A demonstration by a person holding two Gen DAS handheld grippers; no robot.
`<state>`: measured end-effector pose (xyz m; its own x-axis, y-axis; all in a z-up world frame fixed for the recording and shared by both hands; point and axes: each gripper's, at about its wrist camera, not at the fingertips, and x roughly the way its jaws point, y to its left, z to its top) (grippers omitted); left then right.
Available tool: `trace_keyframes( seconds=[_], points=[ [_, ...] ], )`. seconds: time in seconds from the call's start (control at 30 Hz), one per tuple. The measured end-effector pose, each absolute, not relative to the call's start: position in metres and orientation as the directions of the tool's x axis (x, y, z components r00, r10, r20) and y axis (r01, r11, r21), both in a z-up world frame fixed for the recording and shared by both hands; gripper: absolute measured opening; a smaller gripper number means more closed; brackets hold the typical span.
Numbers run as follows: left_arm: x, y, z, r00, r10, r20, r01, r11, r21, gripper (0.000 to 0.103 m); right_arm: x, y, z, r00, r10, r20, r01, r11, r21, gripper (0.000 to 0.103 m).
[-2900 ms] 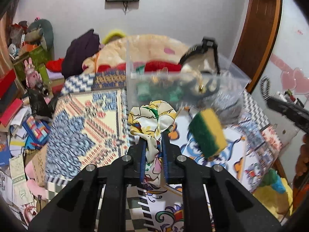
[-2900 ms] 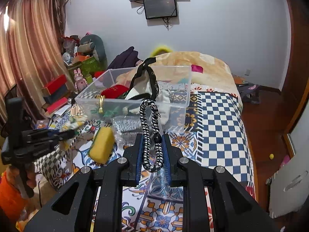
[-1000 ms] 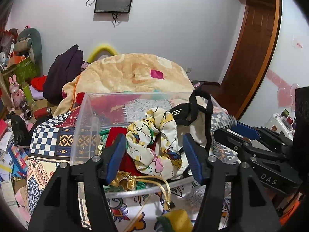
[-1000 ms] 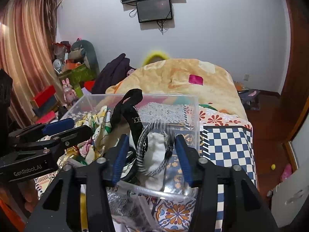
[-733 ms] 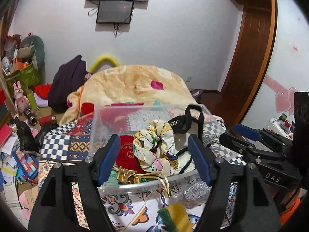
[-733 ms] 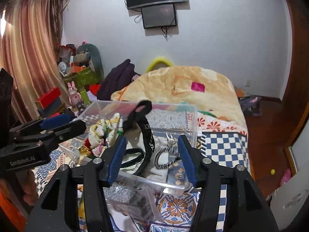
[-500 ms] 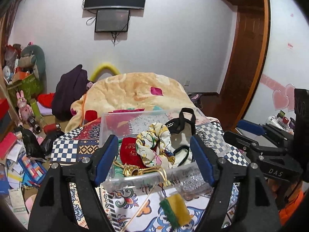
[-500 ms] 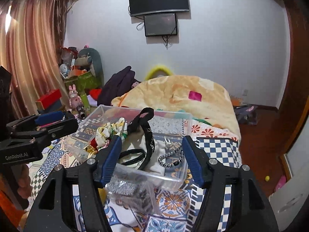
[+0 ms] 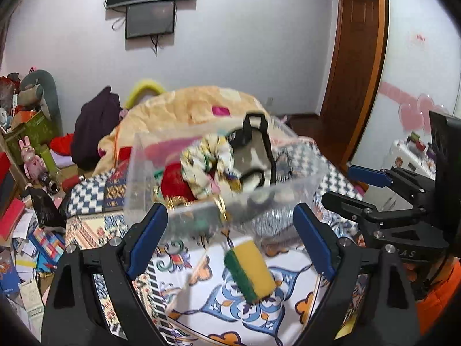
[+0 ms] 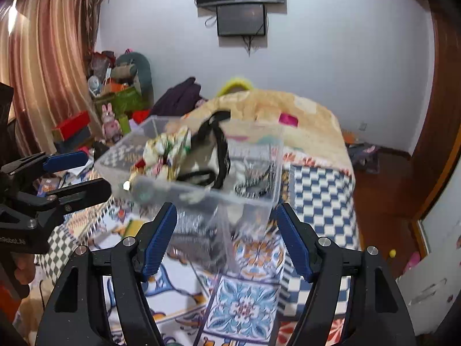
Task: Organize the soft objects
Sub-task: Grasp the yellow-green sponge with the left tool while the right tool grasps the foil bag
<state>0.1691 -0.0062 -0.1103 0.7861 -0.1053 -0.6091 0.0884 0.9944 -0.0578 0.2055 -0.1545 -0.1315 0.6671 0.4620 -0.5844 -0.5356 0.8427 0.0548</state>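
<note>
Sitting in the clear box [image 9: 149,173] now are the flowery scrunchie [image 9: 207,158] and striped band [image 10: 253,184]. Both the left gripper [image 9: 230,239] and right gripper [image 10: 226,236] have let go and hang wide apart, empty. The sponge [image 9: 250,271] waits outside, probably next.

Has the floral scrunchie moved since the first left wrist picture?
Yes. It left the left gripper and now lies inside the clear bin, beside the black strap.

A clear plastic bin [image 9: 149,178] stands on the bed ahead of both tools. Inside lie a floral scrunchie [image 9: 206,160], a black strap [image 9: 260,141] arching over the rim, and a black-and-white cord [image 10: 255,183]. A yellow-green sponge [image 9: 249,269] lies on the bed between the left tool's blue pads.
</note>
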Motion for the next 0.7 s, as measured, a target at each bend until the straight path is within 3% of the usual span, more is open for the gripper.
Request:
trace_keyframes(
  seconds=[0.47, 0.7],
  points=[
    [0.174, -0.013, -0.176, 0.686, -0.122, -0.717, 0.08, 0.993, -0.092, 0.089, 0.206, -0.151, -0.167, 0.599, 0.45, -0.662, -0.552, 0.831, 0.066, 0.069],
    [0.175, -0.009, -0.19, 0.657, -0.153, -0.738, 0.081, 0.988, -0.132, 0.067, 0.215, -0.135, -0.176, 0.562, 0.455, -0.691, -0.56, 0.824, 0.087, 0.069]
  ],
)
